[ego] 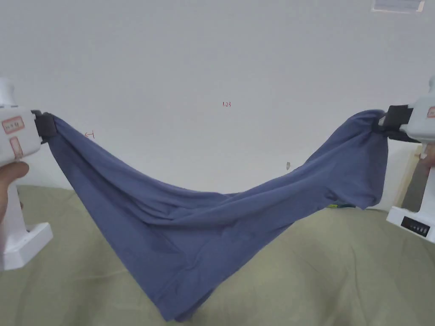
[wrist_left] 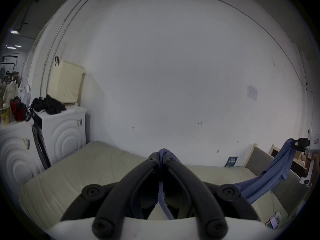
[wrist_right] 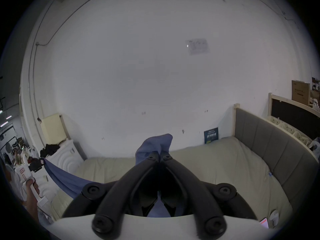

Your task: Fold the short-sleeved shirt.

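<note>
A blue short-sleeved shirt point(ego: 204, 225) hangs in the air, stretched between my two grippers and sagging in the middle, its lowest fold near the bed. My left gripper point(ego: 47, 125) is shut on the shirt's left end, and blue cloth point(wrist_left: 162, 154) shows between its closed jaws in the left gripper view. My right gripper point(ego: 388, 123) is shut on the right end, where a bunch of the cloth point(wrist_right: 155, 144) sticks out past its closed jaws in the right gripper view. A hand holds each gripper's white handle.
Below lies a bed with an olive-beige cover point(ego: 340, 263) and a grey padded headboard point(wrist_right: 270, 139) on the right. A white wall point(ego: 221, 63) stands behind. White appliances point(wrist_left: 60, 131) with a cream basket point(wrist_left: 65, 82) and dark clothes stand at the left.
</note>
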A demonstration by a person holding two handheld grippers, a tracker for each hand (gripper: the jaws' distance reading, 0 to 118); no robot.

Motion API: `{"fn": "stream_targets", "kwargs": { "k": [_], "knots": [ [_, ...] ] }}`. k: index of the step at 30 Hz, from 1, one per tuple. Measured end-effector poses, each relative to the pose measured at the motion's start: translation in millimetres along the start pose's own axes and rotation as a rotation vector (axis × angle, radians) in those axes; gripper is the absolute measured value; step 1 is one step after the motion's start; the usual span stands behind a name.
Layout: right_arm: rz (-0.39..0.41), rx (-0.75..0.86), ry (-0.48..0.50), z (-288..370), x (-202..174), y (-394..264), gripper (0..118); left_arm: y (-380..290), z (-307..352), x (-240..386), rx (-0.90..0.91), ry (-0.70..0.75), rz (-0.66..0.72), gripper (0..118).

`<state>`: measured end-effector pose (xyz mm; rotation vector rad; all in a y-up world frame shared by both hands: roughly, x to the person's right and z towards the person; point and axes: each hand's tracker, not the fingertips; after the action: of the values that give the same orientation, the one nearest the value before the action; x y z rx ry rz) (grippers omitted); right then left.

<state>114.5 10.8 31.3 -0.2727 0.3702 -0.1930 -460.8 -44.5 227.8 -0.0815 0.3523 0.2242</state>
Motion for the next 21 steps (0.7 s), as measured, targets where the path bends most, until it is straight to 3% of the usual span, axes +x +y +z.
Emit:
{"fn": "stream_targets", "kwargs": {
  "k": [6,13,21],
  "knots": [
    [0.012,-0.022,-0.055,-38,16,-14,2,-12,-42,10,-0.027,-0.01,-0.019,0],
    [-0.113,-0.098,-0.076,-89,56,-121,2,-125,-83,6,-0.125,0.031,0.057,0],
    [-0.103,-0.139,-0.052,-34,78,-177,2,-170,-36,-7,-0.179,-0.003,0.113,0]
  ]
}}
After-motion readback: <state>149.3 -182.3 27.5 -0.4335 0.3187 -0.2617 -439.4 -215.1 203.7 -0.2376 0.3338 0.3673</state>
